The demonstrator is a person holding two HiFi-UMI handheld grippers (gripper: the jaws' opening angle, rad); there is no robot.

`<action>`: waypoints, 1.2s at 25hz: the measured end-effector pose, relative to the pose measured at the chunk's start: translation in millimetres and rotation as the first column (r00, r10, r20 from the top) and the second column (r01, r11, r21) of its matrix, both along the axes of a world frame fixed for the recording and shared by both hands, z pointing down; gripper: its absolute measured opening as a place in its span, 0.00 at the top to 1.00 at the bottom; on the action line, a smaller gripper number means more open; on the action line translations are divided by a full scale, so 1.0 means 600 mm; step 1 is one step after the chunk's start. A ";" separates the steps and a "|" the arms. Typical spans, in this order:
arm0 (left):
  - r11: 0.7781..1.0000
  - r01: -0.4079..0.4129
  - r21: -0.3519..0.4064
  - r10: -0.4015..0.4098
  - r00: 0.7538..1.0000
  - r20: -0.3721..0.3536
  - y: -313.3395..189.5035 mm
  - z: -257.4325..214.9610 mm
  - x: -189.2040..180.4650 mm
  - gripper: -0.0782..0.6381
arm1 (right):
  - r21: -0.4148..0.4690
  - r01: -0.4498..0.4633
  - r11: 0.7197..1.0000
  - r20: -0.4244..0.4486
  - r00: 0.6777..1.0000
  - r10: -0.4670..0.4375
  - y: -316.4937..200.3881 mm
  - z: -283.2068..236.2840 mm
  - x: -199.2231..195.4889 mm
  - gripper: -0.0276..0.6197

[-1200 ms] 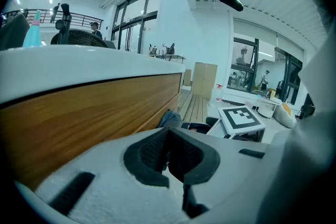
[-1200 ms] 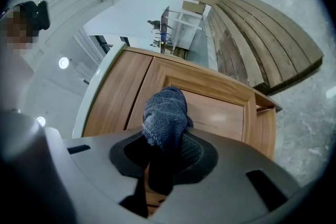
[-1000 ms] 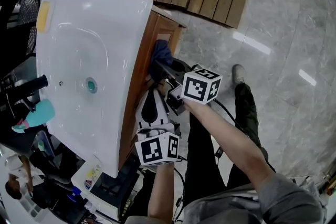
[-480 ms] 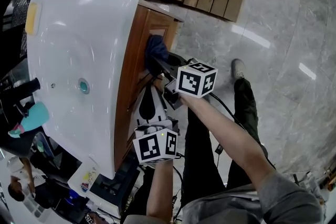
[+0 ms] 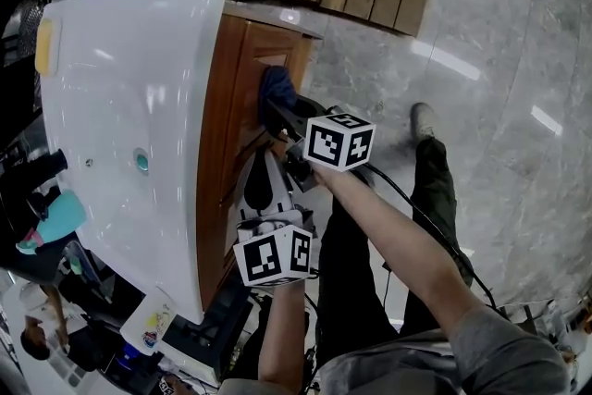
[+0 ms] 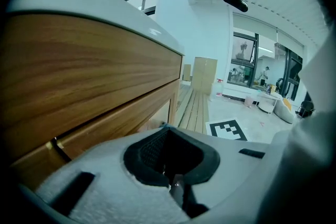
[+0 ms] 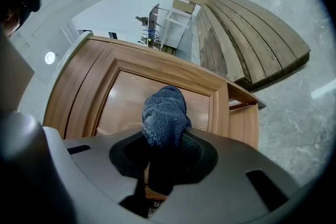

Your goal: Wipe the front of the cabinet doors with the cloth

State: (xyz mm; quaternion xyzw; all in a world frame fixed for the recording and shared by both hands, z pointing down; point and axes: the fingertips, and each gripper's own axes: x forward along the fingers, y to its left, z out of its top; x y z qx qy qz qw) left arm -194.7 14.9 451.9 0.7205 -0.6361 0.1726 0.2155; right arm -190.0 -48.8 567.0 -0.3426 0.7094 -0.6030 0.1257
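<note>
The cloth [image 7: 165,113] is clamped in the closed right gripper [image 5: 287,120] and has been slid slightly along the cabinet door [image 7: 128,105]; wiping is judged underway. The left gripper [image 5: 264,190] is kept closed, empty.

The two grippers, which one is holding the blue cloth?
The right gripper: the dark blue cloth is pinched in its jaws, up by the cabinet door. The left gripper holds nothing.

Right claw [image 7: 164,160]: closed on the cloth [image 7: 165,113] (dark blue, knitted)
Cloth: bunched, in front of the cabinet door [image 7: 123,105] panel
Beyond: wooden decking [image 7: 247,29], pale floor [image 7: 294,107]
</note>
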 end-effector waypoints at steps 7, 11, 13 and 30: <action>1.000 -0.012 -0.009 0.013 1.000 0.008 0.001 0.023 -0.003 0.88 | -0.061 0.002 0.998 -0.083 0.997 -0.007 0.002 0.077 0.004 0.83; 1.000 -0.020 -0.018 0.020 1.000 0.011 0.006 0.032 -0.003 0.88 | -0.092 0.004 0.996 -0.143 0.990 -0.017 0.007 0.117 0.005 0.83; 1.000 -0.021 -0.022 0.021 1.000 0.009 0.005 0.038 -0.006 0.88 | -0.092 0.003 0.996 -0.152 0.988 -0.017 0.005 0.126 0.005 0.83; 0.999 -0.026 -0.033 0.026 1.000 -0.005 0.000 0.057 0.000 0.88 | -0.153 -0.052 0.987 -0.121 0.992 0.033 0.004 0.175 0.021 0.83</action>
